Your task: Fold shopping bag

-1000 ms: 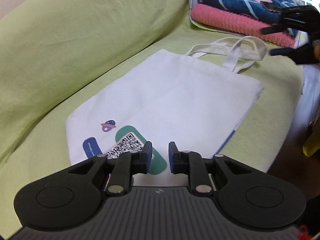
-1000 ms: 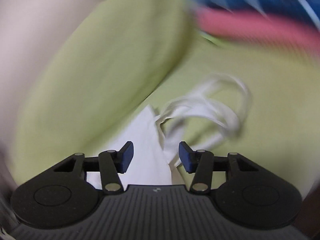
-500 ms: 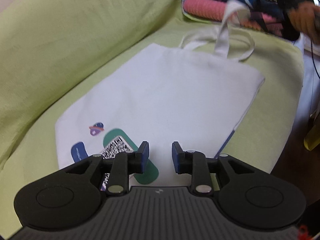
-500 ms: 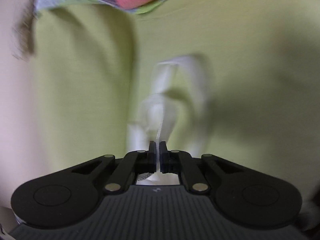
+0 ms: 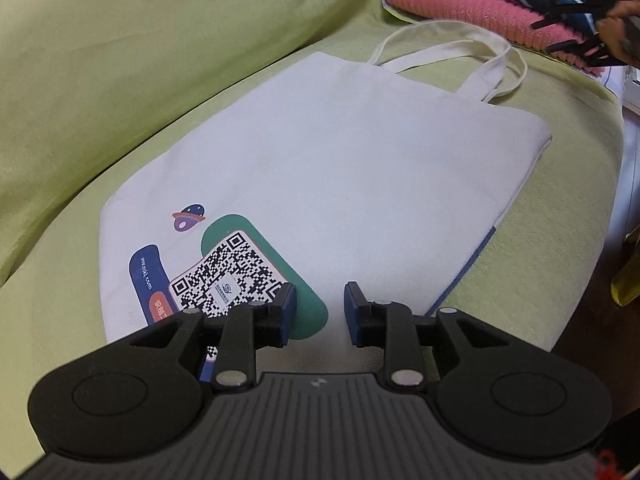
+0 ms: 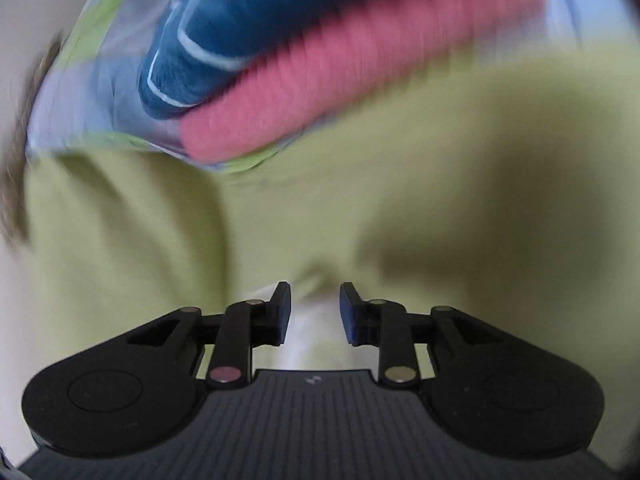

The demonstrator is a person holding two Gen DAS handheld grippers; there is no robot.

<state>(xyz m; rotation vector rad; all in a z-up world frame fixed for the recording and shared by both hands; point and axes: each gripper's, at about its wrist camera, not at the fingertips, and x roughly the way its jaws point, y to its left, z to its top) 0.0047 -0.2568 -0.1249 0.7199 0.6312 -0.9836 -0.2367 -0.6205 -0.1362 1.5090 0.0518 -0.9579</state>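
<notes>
Below the left gripper [image 5: 318, 310], the bag [image 5: 340, 184] lies flat on the sofa [image 5: 120, 80], its printed end nearest. Both grippers are released; the right gripper [image 6: 313, 312], its jaws just reopened, hangs past the handles [image 5: 472, 46].

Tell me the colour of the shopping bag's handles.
The handles are plain white, like the shopping bag itself; the left wrist view shows them best.

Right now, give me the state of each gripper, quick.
Left gripper: open, holding nothing, over the near end of the white bag.
Right gripper: open, jaws just reopened, holding nothing; pale fabric blurred between them.
</notes>
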